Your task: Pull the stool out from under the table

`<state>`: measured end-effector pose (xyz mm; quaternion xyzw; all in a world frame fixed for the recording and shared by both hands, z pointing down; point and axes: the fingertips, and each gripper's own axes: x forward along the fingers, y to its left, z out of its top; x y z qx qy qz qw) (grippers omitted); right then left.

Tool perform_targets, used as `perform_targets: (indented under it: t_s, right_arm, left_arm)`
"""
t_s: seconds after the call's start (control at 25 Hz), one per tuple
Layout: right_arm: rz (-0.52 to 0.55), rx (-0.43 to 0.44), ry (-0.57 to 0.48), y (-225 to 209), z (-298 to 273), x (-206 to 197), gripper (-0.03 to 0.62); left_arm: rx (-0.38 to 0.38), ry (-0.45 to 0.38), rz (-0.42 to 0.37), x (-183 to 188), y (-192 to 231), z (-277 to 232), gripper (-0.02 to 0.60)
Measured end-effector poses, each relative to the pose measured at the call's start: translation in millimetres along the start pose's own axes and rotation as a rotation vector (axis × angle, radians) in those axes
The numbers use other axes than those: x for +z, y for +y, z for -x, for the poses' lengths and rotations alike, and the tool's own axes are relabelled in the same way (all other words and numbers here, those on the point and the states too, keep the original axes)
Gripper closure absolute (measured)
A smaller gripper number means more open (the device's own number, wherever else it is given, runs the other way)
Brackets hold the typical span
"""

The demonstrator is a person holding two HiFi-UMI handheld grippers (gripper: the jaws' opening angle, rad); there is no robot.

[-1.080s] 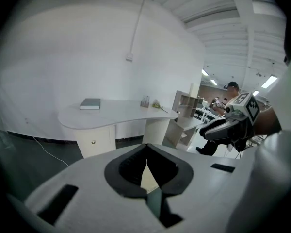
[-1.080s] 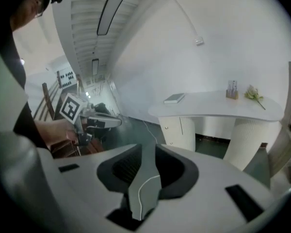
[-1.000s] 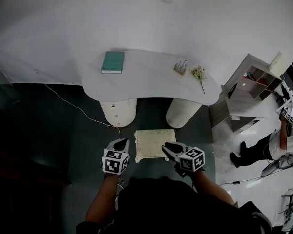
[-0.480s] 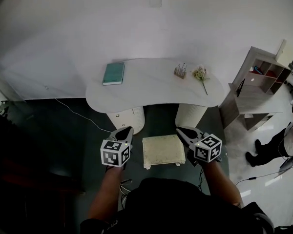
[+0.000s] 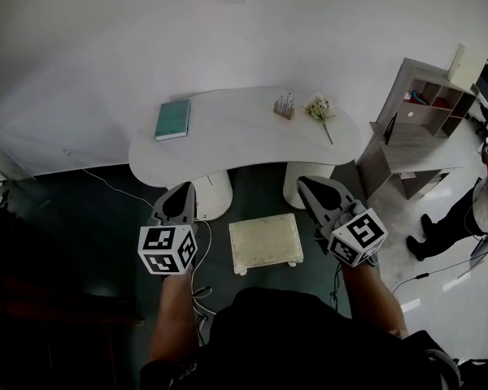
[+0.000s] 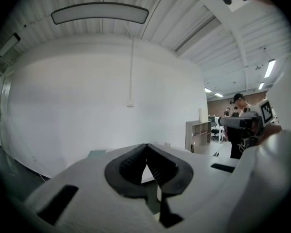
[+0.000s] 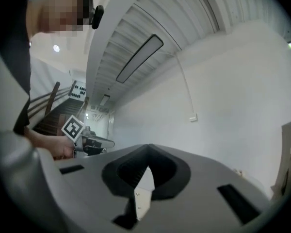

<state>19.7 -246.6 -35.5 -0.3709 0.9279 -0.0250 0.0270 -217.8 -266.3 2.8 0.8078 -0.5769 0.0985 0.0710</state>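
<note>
Both grippers are shut and empty. The left gripper (image 5: pixel 182 192) and the right gripper (image 5: pixel 307 187) have their jaws closed together with nothing between them. They hang in the air, one at each side of the stool (image 5: pixel 266 244), and neither touches it.

The stool stands on the dark floor (image 5: pixel 89 242) in front of the two legs (image 5: pixel 211 195) of the desk (image 5: pixel 236 136), clear of the desk's front edge. So I judge that the pulling is done, or nearly done. If the stool must come further out, the next move calls for lowering the grippers, opening the jaws and taking the seat by its sides.

On the desk a green book (image 5: pixel 172 119) lies near the left end, and a small holder (image 5: pixel 285 106) and flowers (image 5: pixel 320 110) lie near the right end. A cable (image 5: pixel 106 187) runs over the floor at the left. A white wall (image 5: pixel 146 39) is behind the desk. A shelf (image 5: pixel 419 112) stands at the right, and a person (image 5: pixel 449 227) stands near it.
</note>
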Motion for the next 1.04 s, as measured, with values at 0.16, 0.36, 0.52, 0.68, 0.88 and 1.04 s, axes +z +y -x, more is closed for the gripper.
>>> perform_targets:
  t_s: [0.16,0.36,0.52,0.68,0.88,1.04]
  right_arm:
    - [0.002,-0.04,0.044,-7,13,-13,0.591]
    - [-0.046,-0.096,0.093,-21,24,-38,0.591]
    - [-0.06,-0.114,0.098,-28,25,-40,0.591]
    - [-0.069,-0.107,0.076,-25,22,-34,0.591]
    - [-0.069,-0.078,0.081,-13,16,-35,0.591]
    - [-0.088,-0.06,0.087,-5,10,-37,0.591]
  left_arm:
    - [0.002,0.026,0.016,-17,-3,0,0.572]
    - [0.001,0.059,0.054,-37,-3,-2,0.572]
    - [0.003,0.071,0.061,-41,2,-3,0.572]
    - [0.002,0.071,0.061,-42,2,-2,0.572]
    - [-0.011,0.069,0.072,-44,0,0,0.572]
    - [-0.028,0.075,0.08,-44,-2,-2,0.572]
